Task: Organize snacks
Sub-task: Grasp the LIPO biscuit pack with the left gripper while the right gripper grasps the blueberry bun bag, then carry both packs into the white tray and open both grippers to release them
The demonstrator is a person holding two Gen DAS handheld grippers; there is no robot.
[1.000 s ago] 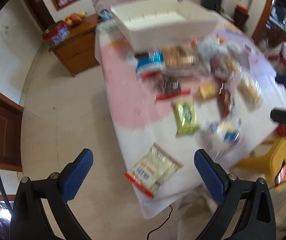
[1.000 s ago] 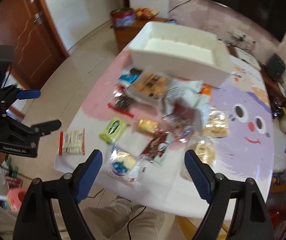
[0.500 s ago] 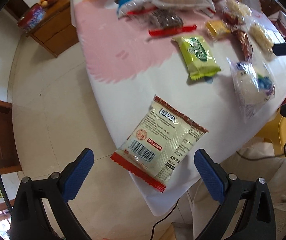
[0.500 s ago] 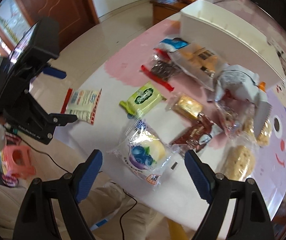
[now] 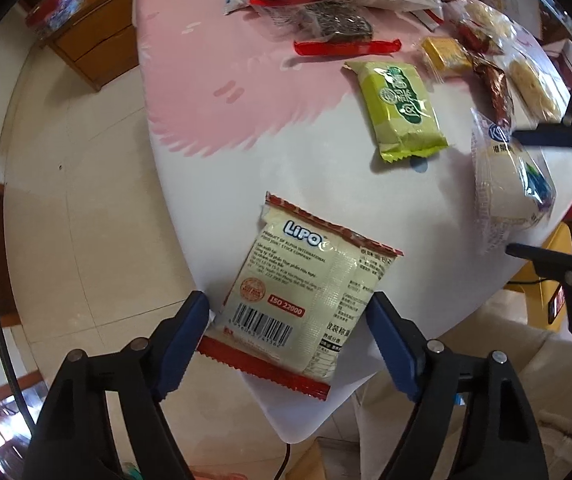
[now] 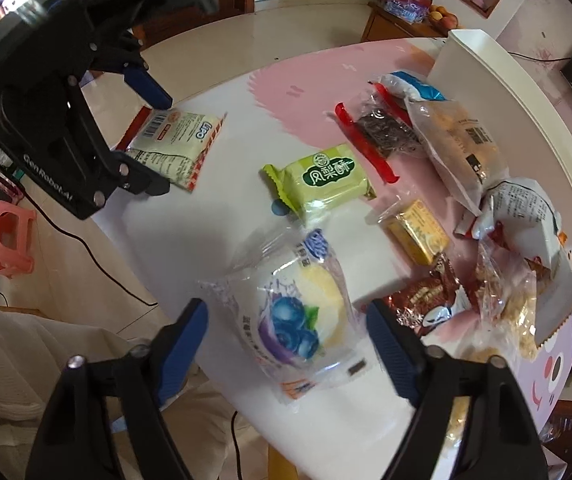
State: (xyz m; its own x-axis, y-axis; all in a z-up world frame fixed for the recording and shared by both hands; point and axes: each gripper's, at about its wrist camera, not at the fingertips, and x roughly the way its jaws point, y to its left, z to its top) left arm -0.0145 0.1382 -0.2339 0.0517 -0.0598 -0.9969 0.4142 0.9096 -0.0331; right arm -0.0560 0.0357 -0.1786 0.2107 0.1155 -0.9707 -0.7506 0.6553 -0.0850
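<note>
Both straddling, jaws closing, pads not touching yet. Left gripper [image 5: 288, 316] over Lipo packet [image 5: 310, 300] at worktop [image 5: 245, 152] corner, long axis pointing away from it; right gripper [image 6: 286, 322] around blueberry bun bag [image 6: 302, 316] at the near edge

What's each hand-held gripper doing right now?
Left hand-held gripper: jaws closing around the Lipo packet, pads not yet pressing.
Right hand-held gripper: jaws closing around the blueberry bun bag, not gripped yet.
</note>
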